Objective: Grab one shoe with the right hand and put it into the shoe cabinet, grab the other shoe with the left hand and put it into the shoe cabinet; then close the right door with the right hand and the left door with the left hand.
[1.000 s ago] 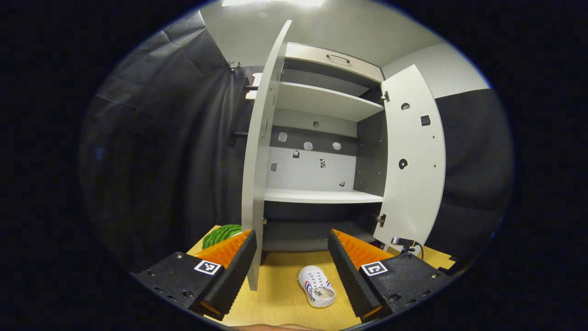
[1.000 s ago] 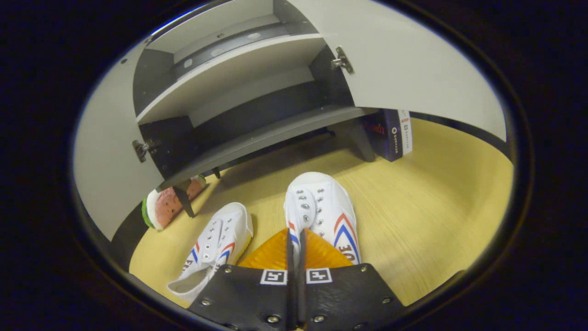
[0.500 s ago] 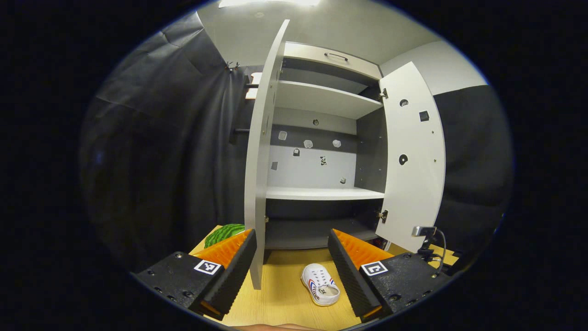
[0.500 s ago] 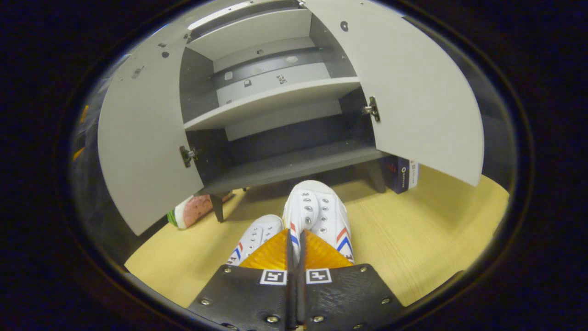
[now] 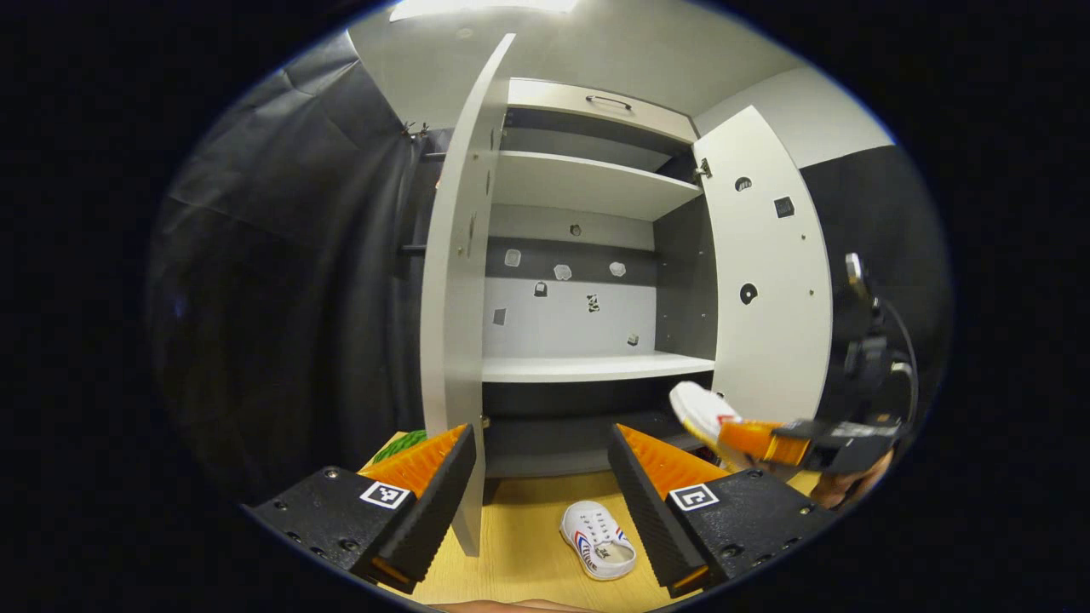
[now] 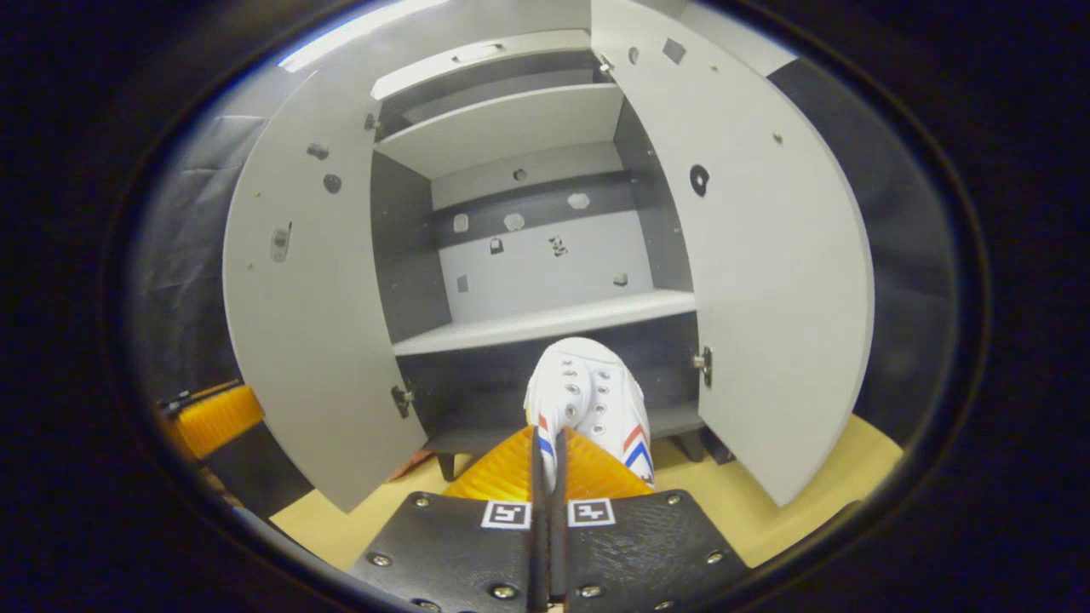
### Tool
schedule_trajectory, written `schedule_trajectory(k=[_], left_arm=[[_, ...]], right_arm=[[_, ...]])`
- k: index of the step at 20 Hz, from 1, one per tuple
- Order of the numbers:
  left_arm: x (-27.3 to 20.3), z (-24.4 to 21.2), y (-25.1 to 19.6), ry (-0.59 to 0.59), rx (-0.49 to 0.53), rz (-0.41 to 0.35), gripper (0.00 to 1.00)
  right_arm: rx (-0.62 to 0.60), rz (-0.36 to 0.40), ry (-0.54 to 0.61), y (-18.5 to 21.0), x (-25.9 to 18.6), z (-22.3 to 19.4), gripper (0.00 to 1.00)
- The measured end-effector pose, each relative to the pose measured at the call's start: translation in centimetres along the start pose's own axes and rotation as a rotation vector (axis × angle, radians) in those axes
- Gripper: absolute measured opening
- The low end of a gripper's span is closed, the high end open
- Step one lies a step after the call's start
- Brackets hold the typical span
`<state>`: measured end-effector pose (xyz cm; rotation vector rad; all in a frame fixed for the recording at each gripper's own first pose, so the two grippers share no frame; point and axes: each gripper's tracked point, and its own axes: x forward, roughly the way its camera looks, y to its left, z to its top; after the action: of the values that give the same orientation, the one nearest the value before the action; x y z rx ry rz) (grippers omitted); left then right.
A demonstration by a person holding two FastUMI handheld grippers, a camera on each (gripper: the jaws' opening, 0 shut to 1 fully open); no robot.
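A: Where is the first shoe (image 6: 588, 396) held, relative to the shoe cabinet (image 6: 545, 255)?

B: It is seen in the right gripper view, raised off the floor in front of the cabinet's lowest compartment, toe pointed toward the opening. It is clamped at its heel end by the right gripper (image 6: 545, 451), whose two fingers are pressed together on the shoe's collar. In the left gripper view the same shoe (image 5: 700, 410) is recorded just in front of the cabinet's right door (image 5: 771, 281), held by the right gripper (image 5: 749, 438), with part of a hand (image 5: 843, 487) noted beneath it.

A: And the second shoe?

B: The second shoe (image 5: 599, 551) is observed lying on the wooden floor (image 5: 528, 528) in front of the cabinet, below its bottom shelf, toe toward the cabinet. It is untouched.

A: State of the left gripper (image 5: 541, 502)?

B: Its fingers are spread wide apart, with nothing held between them. It is positioned in front of the cabinet, and the edge of the left door (image 5: 456, 298) is seen between its fingers.

A: Doors?

B: Both are recorded as swung open. The shelves inside the cabinet are bare. A green, striped object (image 5: 400, 445) is partly seen on the floor to the left of the cabinet, behind the left door.
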<state>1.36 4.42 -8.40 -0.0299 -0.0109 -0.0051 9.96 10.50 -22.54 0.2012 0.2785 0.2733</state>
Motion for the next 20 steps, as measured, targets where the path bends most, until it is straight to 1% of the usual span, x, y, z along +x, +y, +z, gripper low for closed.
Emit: schedule_trajectory(k=[1, 3, 6, 9, 11, 13, 14, 15, 16, 20], left_arm=[[0.6, -0.1, -0.2, 0.002, 0.0, -0.001, 0.95], [1.7, -0.6, -0.9, 0.017, -0.01, -0.019, 0.95], [3.6, -1.4, -1.2, 0.033, -0.018, -0.033, 0.95], [5.3, -2.8, -1.4, 0.064, -0.034, -0.04, 0.95], [6.2, -3.3, -1.4, 0.066, -0.047, -0.042, 0.95], [6.9, -3.6, -1.5, 0.052, -0.056, -0.043, 0.95], [7.2, -3.7, -1.4, 0.048, -0.058, -0.026, 0.95], [7.1, -3.8, -1.3, 0.031, -0.057, -0.025, 0.95], [7.7, -3.7, -1.8, 0.026, -0.047, -0.04, 0.92], [7.5, -3.8, -1.5, 0.007, -0.022, -0.02, 0.94]], right_arm=[[-0.015, 0.002, -0.019, 0.0, 0.1, 2.1, 0.01], [-0.051, 0.001, -0.047, 0.1, 0.9, 5.9, 0.01], [-0.095, -0.014, -0.074, 0.2, 2.1, 10.1, 0.01], [-0.167, -0.023, -0.077, 0.4, 5.0, 13.1, 0.01], [-0.206, -0.028, -0.059, 0.6, 8.8, 14.9, 0.01], [-0.196, -0.042, -0.043, 0.7, 12.9, 16.0, 0.02], [-0.196, -0.051, -0.027, 0.5, 15.1, 15.9, 0.02], [-0.195, -0.062, -0.003, 0.2, 17.2, 15.7, 0.01], [-0.192, -0.071, 0.019, -0.2, 19.3, 15.5, 0.01], [-0.175, -0.086, 0.109, -2.2, 27.5, 12.8, 0.02]])
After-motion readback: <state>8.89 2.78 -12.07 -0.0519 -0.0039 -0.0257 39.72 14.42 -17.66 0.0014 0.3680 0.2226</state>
